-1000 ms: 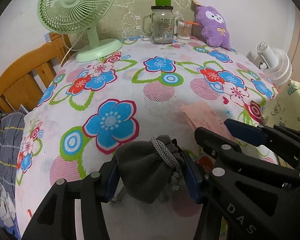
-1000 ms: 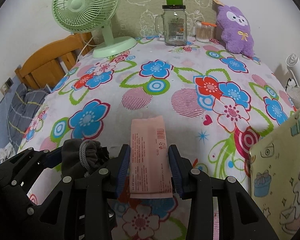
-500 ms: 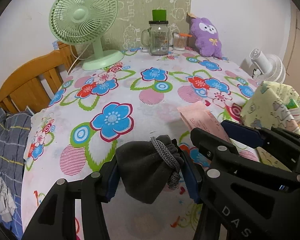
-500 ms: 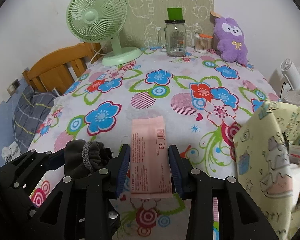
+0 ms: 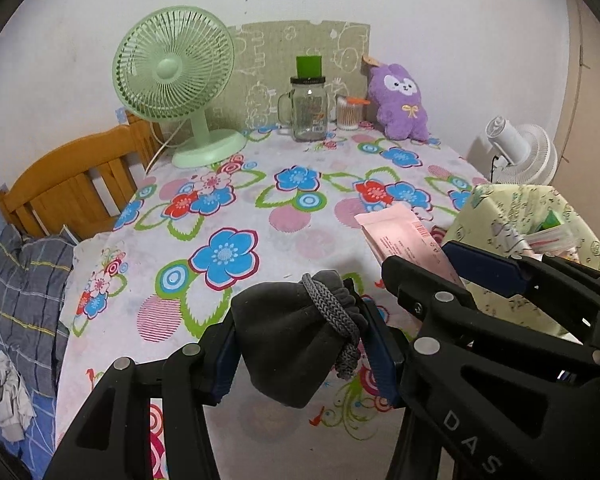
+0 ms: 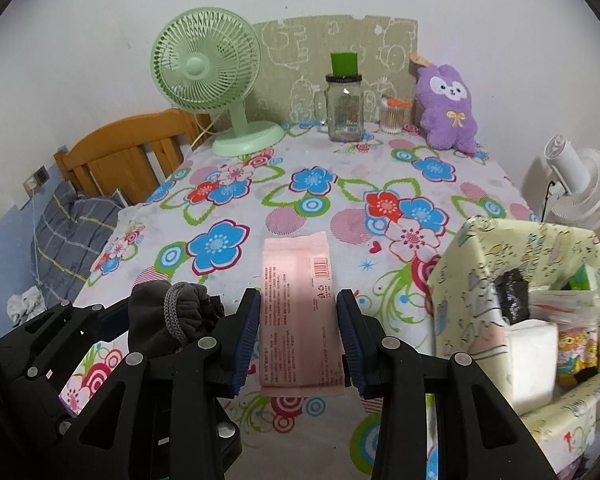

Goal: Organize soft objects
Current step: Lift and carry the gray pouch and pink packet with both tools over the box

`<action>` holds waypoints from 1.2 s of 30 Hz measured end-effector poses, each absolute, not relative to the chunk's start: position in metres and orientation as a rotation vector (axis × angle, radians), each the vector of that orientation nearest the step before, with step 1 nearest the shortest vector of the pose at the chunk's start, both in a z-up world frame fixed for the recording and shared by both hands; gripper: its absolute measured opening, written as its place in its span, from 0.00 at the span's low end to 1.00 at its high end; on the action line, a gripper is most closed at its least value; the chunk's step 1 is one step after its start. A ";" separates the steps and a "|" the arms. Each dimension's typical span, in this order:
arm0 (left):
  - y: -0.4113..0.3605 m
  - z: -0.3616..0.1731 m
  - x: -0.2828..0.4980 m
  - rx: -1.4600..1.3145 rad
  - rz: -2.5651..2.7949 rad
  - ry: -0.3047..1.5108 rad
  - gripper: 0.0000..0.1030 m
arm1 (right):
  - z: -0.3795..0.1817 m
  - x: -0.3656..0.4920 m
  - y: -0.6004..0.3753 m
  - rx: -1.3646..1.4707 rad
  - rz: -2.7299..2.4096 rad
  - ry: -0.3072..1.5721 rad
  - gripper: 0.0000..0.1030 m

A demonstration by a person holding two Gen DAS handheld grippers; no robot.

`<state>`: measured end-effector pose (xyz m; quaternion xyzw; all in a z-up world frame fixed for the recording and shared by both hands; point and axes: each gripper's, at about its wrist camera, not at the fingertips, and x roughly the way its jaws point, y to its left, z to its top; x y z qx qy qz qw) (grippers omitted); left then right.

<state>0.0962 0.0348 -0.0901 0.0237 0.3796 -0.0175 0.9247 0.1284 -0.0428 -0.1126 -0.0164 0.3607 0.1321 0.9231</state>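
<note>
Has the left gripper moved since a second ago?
Yes. The left gripper, shut on the grey pouch, has pulled back and up from the green fan, which now looks smaller and farther.

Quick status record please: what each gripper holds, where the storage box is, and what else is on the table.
left gripper: shut on dark grey drawstring fabric pouch, held above the table
right gripper: shut on flat pink plastic packet, held level
pale yellow cartoon-print storage box: to the right of both grippers, open top, already holds several items
floral tablecloth: covers the table
far edge: mint green desk fan, glass jar with green lid, purple plush toy
</note>
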 end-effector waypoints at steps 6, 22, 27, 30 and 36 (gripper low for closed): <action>0.026 -0.070 0.083 0.056 -0.032 0.740 0.55 | -0.092 0.113 -0.052 -0.032 0.277 0.703 0.42; -0.010 -0.029 0.059 0.078 -0.053 0.649 0.55 | -0.050 0.083 -0.088 -0.019 0.256 0.609 0.42; -0.024 -0.022 0.057 0.084 -0.067 0.628 0.55 | -0.042 0.078 -0.102 -0.012 0.238 0.591 0.42; -0.031 -0.020 0.058 0.087 -0.076 0.620 0.55 | -0.039 0.076 -0.111 -0.009 0.228 0.580 0.42; -0.048 -0.016 0.061 0.091 -0.105 0.607 0.55 | -0.035 0.075 -0.128 0.002 0.206 0.567 0.42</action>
